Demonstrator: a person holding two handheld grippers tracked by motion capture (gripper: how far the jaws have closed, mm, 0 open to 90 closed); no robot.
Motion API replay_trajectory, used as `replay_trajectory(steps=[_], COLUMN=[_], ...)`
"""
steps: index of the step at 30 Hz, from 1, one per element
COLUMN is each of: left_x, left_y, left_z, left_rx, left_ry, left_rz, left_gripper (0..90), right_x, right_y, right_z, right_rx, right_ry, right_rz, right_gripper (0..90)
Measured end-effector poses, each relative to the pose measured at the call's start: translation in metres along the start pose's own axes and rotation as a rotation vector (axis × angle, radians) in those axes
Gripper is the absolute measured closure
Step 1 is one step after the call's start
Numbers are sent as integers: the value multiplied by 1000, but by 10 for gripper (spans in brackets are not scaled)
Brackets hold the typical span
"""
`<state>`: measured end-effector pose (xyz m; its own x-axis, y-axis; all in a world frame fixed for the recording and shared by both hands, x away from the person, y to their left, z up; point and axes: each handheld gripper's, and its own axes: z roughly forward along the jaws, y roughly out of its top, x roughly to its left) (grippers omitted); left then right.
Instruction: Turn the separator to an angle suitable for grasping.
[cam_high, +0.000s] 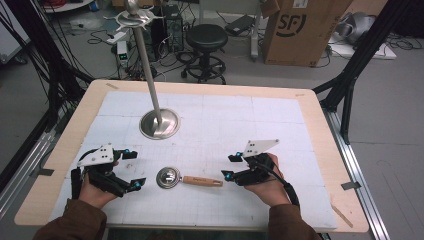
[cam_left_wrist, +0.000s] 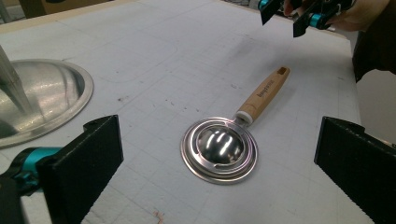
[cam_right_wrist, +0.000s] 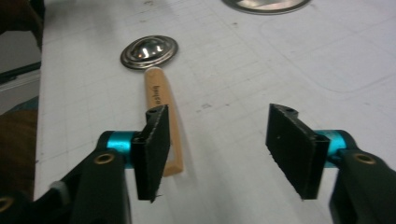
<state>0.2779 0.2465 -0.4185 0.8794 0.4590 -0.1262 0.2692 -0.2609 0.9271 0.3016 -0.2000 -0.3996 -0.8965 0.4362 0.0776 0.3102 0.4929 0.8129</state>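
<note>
Utensil: a round steel strainer with a wooden handle (cam_high: 186, 179) is laid flat on the white-matted bench (cam_high: 280, 125), between both claws.
Left claw (cam_high: 131, 170): held apart, empty.
Right claw (cam_high: 231, 166): spread, empty, seemingly aimed at the handle.

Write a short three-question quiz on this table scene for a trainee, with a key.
1. True or false: the left gripper is shut on the utensil.
2. Which end of the utensil points toward the right gripper: A metal head, B wooden handle?
3. Fill in: the metal stand's round base sits on the table's ____ side, far or near?

Key: 1 false, its jaws stand open; 2 B; 3 far.
</note>
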Motion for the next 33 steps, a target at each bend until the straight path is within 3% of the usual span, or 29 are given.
replay_trajectory(steps=[5,8,13,17,33], left_x=[1,0,0,-3,-2], left_y=[1,2,2,3,2], left_z=[-1,-3,-4,-3,-2], left_rx=[-12,-16,-18,-13,-11], left_ry=[7,7,6,0,-8], left_rz=[-3,0,0,8,10], left_gripper=[16,17,16,16,16], right_x=[-3,-4,-9,-11,-17], right_y=[-7,-14,-33,-38,-40], right_z=[-16,-24,-35,-39,-47], right_rx=[-22,-34,-45,-71,-135], right_ry=[-46,-47,-85,-103,-148], right_rz=[10,14,65,80,117], right_gripper=[278,250,209,200,107])
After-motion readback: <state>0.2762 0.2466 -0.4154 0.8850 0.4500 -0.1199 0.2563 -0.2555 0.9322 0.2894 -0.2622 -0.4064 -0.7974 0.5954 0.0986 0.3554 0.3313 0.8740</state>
